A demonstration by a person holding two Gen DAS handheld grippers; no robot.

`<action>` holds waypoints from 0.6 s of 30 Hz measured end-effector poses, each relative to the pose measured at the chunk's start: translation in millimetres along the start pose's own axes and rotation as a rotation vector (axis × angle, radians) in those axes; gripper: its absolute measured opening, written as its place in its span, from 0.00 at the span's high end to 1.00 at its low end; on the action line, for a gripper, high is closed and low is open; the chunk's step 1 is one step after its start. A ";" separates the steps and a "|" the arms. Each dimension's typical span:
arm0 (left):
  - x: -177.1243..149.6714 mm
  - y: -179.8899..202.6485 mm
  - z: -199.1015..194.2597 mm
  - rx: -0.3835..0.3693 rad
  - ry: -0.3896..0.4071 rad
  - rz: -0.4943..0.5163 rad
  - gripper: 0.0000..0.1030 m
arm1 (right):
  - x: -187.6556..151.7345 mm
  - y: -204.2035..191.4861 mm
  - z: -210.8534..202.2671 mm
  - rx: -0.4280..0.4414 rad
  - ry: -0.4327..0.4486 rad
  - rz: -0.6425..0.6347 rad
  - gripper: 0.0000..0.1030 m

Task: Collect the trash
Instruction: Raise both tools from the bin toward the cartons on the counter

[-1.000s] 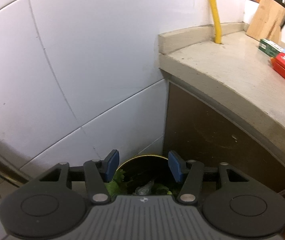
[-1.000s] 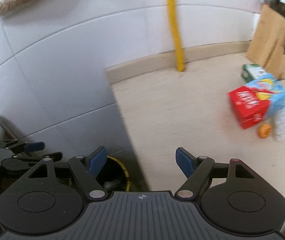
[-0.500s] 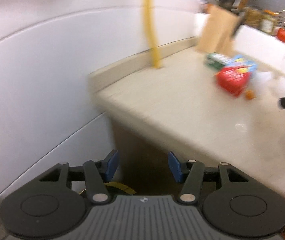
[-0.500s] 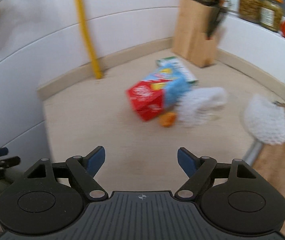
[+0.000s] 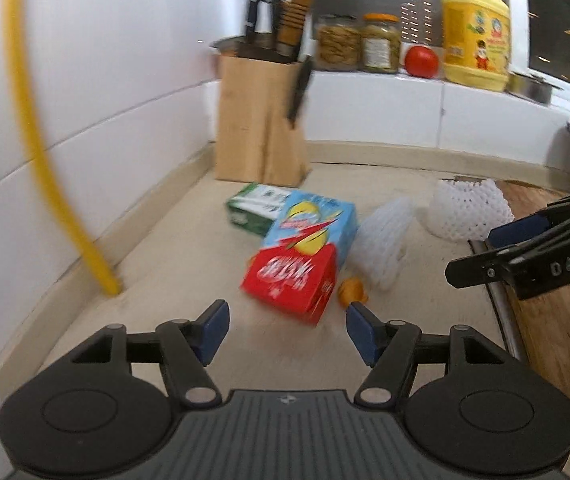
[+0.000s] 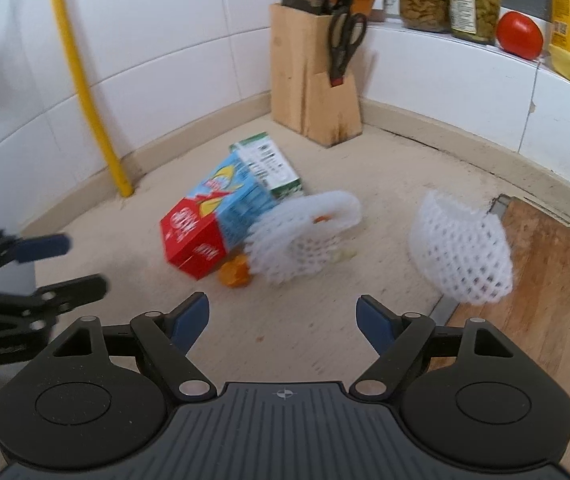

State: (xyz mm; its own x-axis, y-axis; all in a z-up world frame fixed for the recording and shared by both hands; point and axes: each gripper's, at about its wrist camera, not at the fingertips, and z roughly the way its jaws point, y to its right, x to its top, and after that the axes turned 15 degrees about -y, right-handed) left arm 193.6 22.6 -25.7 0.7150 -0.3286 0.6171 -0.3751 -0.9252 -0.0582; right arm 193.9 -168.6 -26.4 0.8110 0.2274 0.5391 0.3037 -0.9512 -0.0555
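Both grippers hang over the beige countertop [image 6: 325, 332] with nothing in them. The left gripper [image 5: 287, 330] is half spread and its jaws are opening, only bare counter between them; the right gripper [image 6: 283, 318] stands wide apart and empty.

The trash lies in a cluster ahead: a red and blue carton [image 6: 213, 226] on its side, a green and white box [image 6: 271, 166] touching it from behind, a small orange scrap [image 6: 235, 272] at its front corner, a white foam fruit net [image 6: 305, 236] just beside it, and a second foam net [image 6: 461, 254] at the edge of the wooden cutting board [image 6: 545, 280].

To do this well, I would take the nearest piece first, probably the carton for the left hand, across its narrow sides; the net squashes easily, so close gently.

Motion blur smears the carton's print and the nearer net, so what the orange scrap is cannot be told, and no bin shows in either view
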 end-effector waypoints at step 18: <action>66.2 13.4 73.7 -0.044 -0.084 0.249 0.29 | 21.9 58.6 7.9 0.028 0.009 0.083 0.15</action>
State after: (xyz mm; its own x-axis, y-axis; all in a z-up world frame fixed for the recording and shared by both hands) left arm 279.3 -25.6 -43.4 0.6435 -0.5611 0.5207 -0.5691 -0.8056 -0.1649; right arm 233.4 -217.7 -24.5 0.8292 0.1461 0.5396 0.2495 -0.9605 -0.1235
